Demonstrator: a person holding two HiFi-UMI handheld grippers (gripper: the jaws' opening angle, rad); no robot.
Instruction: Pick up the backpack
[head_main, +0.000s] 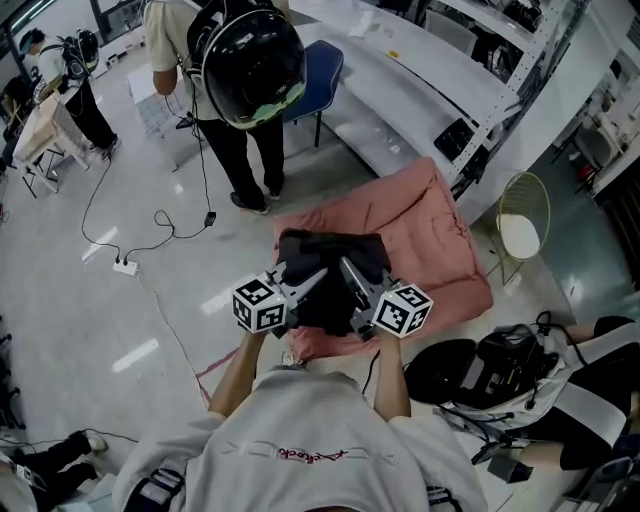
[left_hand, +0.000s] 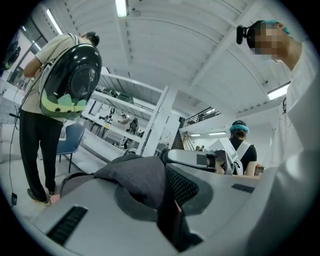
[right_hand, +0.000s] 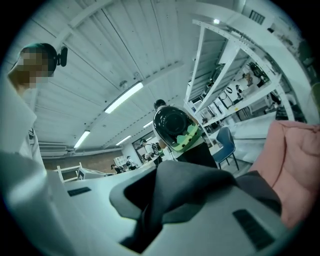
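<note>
Both jaw pairs were closed on cloth: the left gripper (head_main: 303, 287) and the right gripper (head_main: 353, 284) each pinched a fold of the black backpack (head_main: 330, 258), which was held between them over the near part of a pink quilt (head_main: 425, 215) on the floor. Beyond it, a standing person (head_main: 235, 150) wore a domed black pack (head_main: 252, 58).

Pale grey short-sleeved T-shirt (head_main: 300, 440), red script near the collar.
Grey left gripper (head_main: 318, 275), eleven o'clock, and right gripper (head_main: 347, 265), one o'clock, each carry a white cube with black square markers.
</note>
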